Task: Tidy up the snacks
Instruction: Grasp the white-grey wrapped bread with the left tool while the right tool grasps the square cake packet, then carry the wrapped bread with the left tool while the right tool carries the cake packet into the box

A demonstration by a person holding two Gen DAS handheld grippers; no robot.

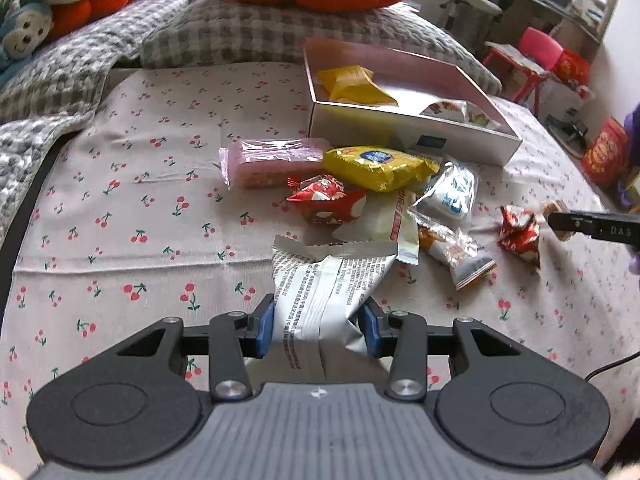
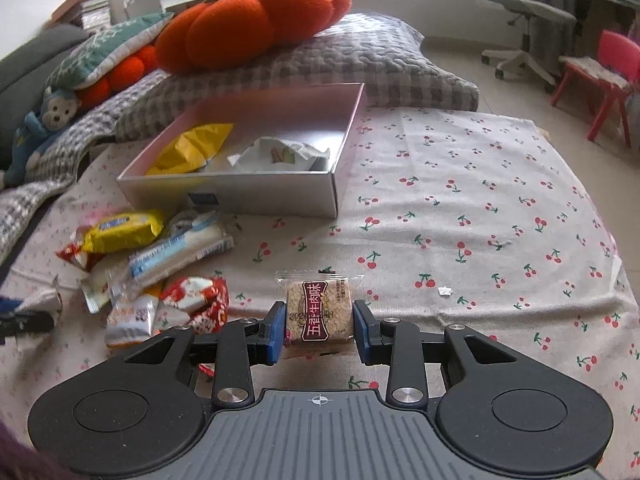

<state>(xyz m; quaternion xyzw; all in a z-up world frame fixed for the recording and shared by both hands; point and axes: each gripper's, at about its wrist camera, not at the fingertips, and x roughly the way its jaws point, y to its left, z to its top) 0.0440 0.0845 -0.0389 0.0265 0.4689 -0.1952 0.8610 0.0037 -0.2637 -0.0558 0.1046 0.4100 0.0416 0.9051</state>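
My left gripper (image 1: 319, 322) is shut on a silver snack bag (image 1: 324, 292) with printed text, held just above the bed. My right gripper (image 2: 318, 330) is shut on a small square oat biscuit packet (image 2: 319, 310); its tip also shows in the left wrist view (image 1: 560, 220). An open silver box (image 1: 416, 128) sits beyond, also in the right wrist view (image 2: 240, 194), holding a yellow packet (image 2: 192, 148) and a white packet (image 2: 280, 154). A pile of loose snacks (image 1: 376, 196) lies in front of the box, and it shows at the left of the right wrist view (image 2: 152, 256).
The cherry-print sheet (image 2: 480, 220) covers the bed. Grey checked pillows (image 1: 248, 36) and an orange pumpkin cushion (image 2: 248, 20) lie behind the box. A red snack (image 1: 520, 234) lies apart on the right. A chair and red stool (image 2: 608, 68) stand on the floor beyond.
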